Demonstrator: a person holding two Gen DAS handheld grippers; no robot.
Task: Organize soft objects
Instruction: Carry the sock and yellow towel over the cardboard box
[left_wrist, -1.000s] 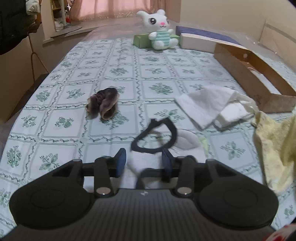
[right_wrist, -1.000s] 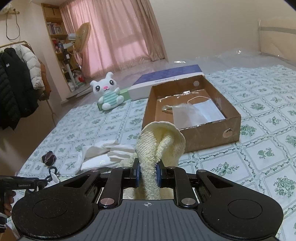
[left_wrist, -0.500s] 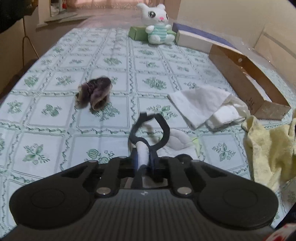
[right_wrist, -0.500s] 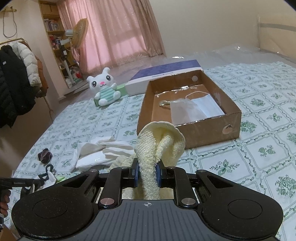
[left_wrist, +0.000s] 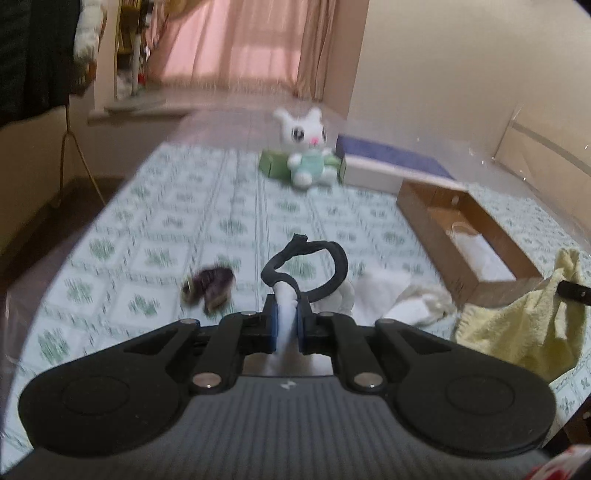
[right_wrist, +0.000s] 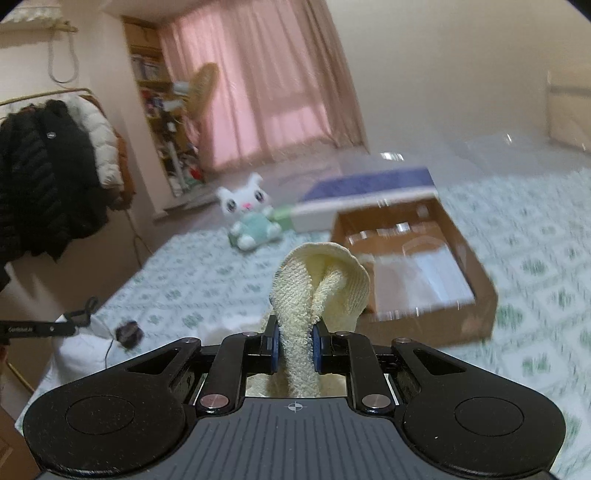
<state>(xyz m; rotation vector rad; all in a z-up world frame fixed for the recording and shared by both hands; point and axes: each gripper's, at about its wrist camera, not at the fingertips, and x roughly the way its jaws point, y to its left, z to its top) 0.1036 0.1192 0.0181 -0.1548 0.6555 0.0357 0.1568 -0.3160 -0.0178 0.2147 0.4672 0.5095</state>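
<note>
Both grippers angle downward: left gripper (left_wrist: 286, 325) pinches a white mask (left_wrist: 286, 314), strap looping upward; right gripper (right_wrist: 294, 349) clamps an upright yellow towel (right_wrist: 321, 284).

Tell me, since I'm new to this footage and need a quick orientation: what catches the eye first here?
The yellow towel bulges up between the right gripper's fingers, front and centre in the right wrist view. The left gripper pinches a white cloth with a black strap above the green-patterned bedspread. Beyond sit a white bunny plush and an open cardboard box.
</note>
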